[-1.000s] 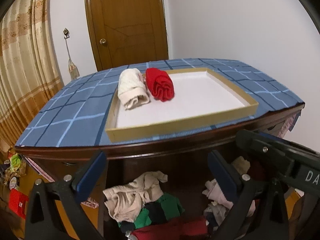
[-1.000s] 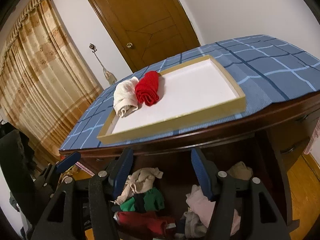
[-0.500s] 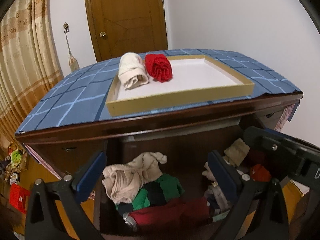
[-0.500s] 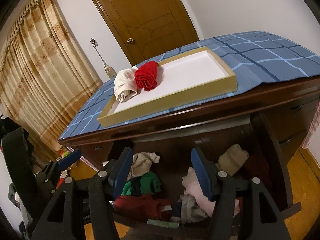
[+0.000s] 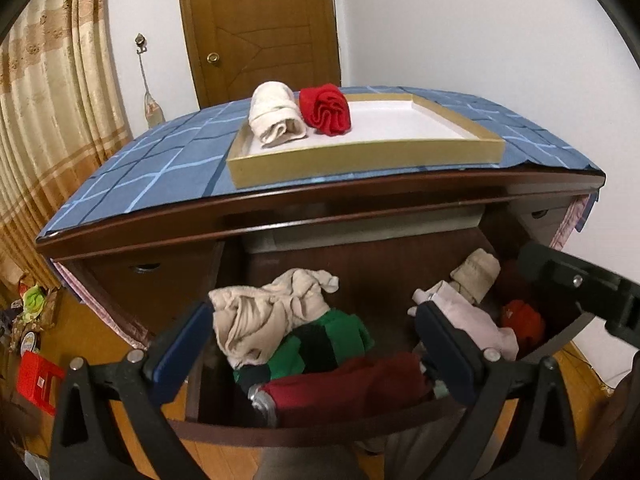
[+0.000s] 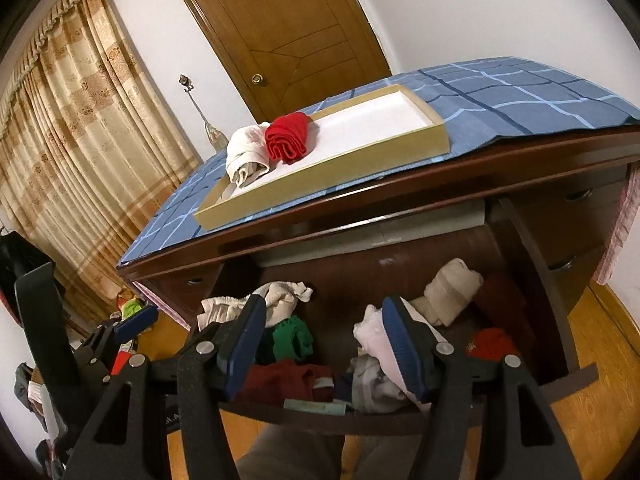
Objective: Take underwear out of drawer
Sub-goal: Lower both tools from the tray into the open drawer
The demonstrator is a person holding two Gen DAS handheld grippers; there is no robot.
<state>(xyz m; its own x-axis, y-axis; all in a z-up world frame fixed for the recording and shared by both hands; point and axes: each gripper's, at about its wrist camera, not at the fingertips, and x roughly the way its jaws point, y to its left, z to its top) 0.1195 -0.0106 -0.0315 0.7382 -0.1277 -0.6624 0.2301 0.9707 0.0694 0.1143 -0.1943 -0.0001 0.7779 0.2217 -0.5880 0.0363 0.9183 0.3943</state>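
Left gripper (image 5: 312,344) and right gripper (image 6: 324,344), jaws apart and empty, above open drawer (image 6: 400,420) of underwear (image 5: 264,316).

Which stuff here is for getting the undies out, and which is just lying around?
For the job: open drawer, beige undies, dark red pair, left claw, right claw, tray with two rolled pairs.

Just around: door, curtain, red box.
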